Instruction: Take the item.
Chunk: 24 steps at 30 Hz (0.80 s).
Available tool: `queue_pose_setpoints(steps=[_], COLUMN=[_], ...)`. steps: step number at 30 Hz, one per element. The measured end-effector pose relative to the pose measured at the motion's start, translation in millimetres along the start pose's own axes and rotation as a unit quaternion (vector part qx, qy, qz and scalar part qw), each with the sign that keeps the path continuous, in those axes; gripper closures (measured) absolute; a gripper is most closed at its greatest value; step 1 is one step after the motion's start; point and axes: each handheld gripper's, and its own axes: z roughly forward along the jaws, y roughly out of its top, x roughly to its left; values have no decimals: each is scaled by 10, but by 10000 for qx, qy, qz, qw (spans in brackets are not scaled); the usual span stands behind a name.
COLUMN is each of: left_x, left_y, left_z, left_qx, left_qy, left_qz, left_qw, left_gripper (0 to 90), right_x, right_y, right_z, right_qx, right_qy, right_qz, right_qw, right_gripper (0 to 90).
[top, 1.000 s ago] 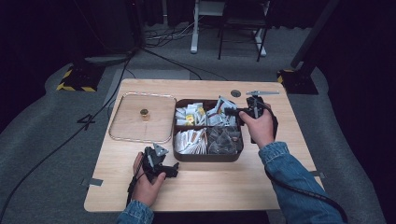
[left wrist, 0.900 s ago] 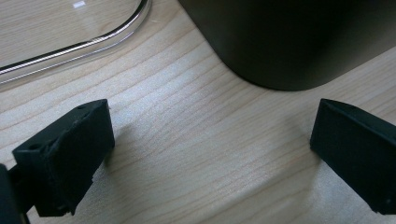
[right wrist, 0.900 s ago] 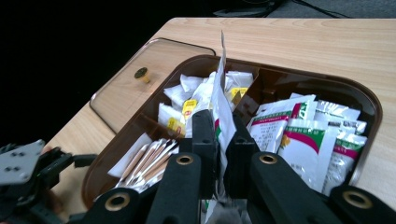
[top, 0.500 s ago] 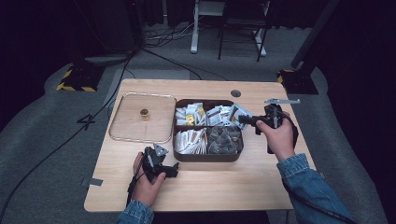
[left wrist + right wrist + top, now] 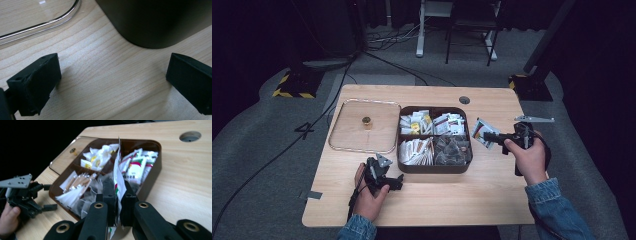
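Observation:
A brown compartment tray (image 5: 434,169) of several kinds of sachets stands mid-table. Just right of it, my right gripper (image 5: 487,135) hovers, shut on a white sachet (image 5: 479,131) with red and green print. In the right gripper view that sachet (image 5: 117,170) stands on edge, pinched between the jaws of the right gripper (image 5: 118,190), with the tray (image 5: 152,170) beyond. My left gripper (image 5: 399,181) rests on the table near the tray's front left corner, open and holding nothing. In its own view, the left gripper (image 5: 112,80) has bare wood between its jaws and faces the tray wall (image 5: 150,22).
A clear lid (image 5: 347,137) with a small knob (image 5: 366,121) lies flat left of the tray; its edge (image 5: 50,23) lies close ahead of the left gripper. A cable hole (image 5: 464,100) sits at the table's far edge. Bare wood runs along the front and right.
My right gripper has carried the sachet from above the tray's far right compartment out to the right, past the tray's edge. The left gripper has stayed put.

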Motion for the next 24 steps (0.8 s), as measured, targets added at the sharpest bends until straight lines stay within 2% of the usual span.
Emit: queue_pose_setpoints(steps=[6, 11, 19, 24], left_x=[0, 0, 0, 0], left_y=[0, 0, 0, 0], left_z=[0, 0, 0, 0], left_qx=[0, -1, 0, 0], left_qy=[0, 1, 1, 2], left_qz=[-1, -2, -1, 0], left_qw=[10000, 10000, 10000, 10000], left_gripper=[1, 1, 1, 1], right_x=[-120, -213, -306, -311], right_y=[-178, -300, -504, -571], right_z=[-114, -114, -64, -47], right_qx=[-135, -165, -112, 15], right_qy=[-79, -109, -333, -480], right_qz=[187, 289, 313, 196], right_qw=[9997, 9994, 9989, 9987], right_gripper=[860, 860, 860, 860])
